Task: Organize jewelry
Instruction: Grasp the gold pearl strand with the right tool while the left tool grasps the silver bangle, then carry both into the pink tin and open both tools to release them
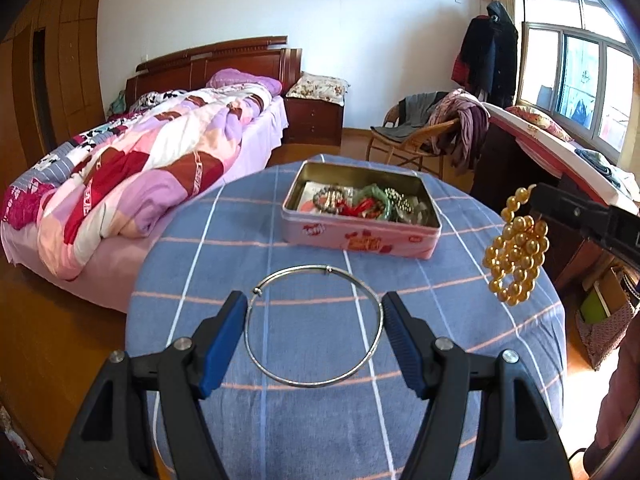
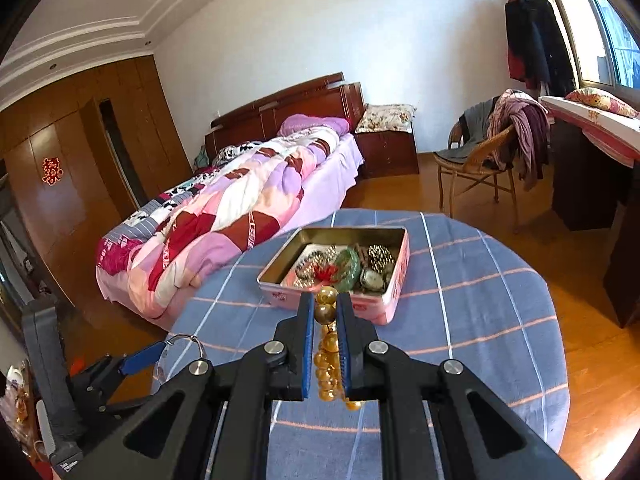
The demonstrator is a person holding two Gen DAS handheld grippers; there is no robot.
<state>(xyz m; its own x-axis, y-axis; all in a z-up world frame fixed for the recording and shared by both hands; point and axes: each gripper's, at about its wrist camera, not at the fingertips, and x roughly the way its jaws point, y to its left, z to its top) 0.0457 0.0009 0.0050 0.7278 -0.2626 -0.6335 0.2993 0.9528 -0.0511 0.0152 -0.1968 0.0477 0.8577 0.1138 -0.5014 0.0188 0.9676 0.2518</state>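
Note:
A thin silver bangle point(image 1: 256, 354) spans the blue pads of my left gripper point(image 1: 315, 298), which is shut on it across its width, just above the table. My right gripper point(image 2: 325, 300) is shut on a strand of golden beads point(image 2: 325, 314); the rest of the strand hangs in a bunch below the fingers. In the left wrist view those golden beads point(image 1: 516, 256) dangle from the right gripper point(image 1: 534, 196) at the right, above the table's edge. An open pink tin point(image 1: 360, 240) point(image 2: 384, 314) on the table's far side holds several bracelets, green, red and metallic.
The round table point(image 1: 312, 432) point(image 2: 480, 320) wears a blue checked cloth. A bed with a patchwork quilt point(image 1: 140, 168) stands to its left. A wicker chair with clothes point(image 1: 432, 128) and a dark desk point(image 1: 520, 160) are at the right, under the window.

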